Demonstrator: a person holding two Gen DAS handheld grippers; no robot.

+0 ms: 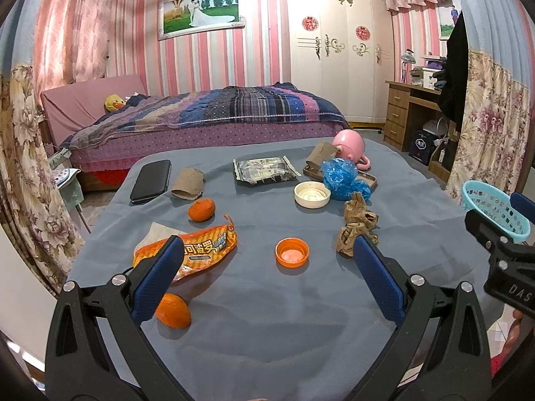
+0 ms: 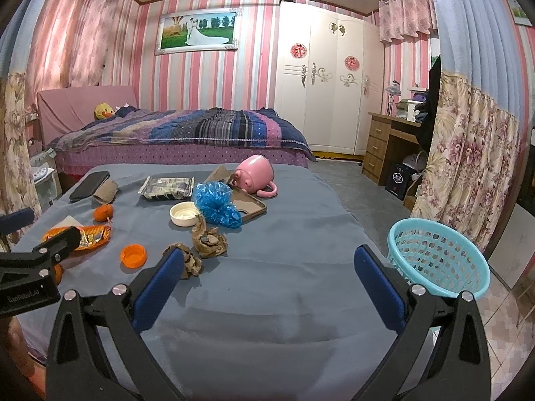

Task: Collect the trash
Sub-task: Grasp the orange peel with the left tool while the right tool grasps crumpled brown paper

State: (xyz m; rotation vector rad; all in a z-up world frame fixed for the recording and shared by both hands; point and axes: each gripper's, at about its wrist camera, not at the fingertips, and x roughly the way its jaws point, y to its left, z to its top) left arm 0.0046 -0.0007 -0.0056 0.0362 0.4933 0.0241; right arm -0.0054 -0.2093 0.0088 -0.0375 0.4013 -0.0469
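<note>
- Both tools have their fingers wide apart and hold nothing. The left tool (image 1: 264, 260) hangs over the near part of the bench (image 1: 267, 317). The right tool (image 2: 269, 267) hangs over the bare blue cloth.
- The trash is all out on the bench, none picked up. The blue basket (image 2: 438, 257) sits just past the right tool's right finger, off the edge of the bench.
- The orange wrapper (image 1: 200, 250) lies under the left tool's left finger. It is thin and slippery, so I think it could slide away or slip out when pinched.
- An orange (image 1: 172, 310) sits right by that same finger. A bump could make it roll off the bench.
- The orange lid (image 1: 291, 251) lies flat between the left tool's fingers. It is low, so the fingers might skid over it or grab the cloth too.
- The crumpled brown paper (image 2: 187, 260) touches the right tool's left finger. A second wad (image 2: 209, 240) is just behind it, and both could get pushed away.
- The basket looks light. A hard drop could tip it.
- The phone (image 1: 150, 180) and pink mug (image 1: 347, 145) are far ahead. They are not trash, I think.
</note>
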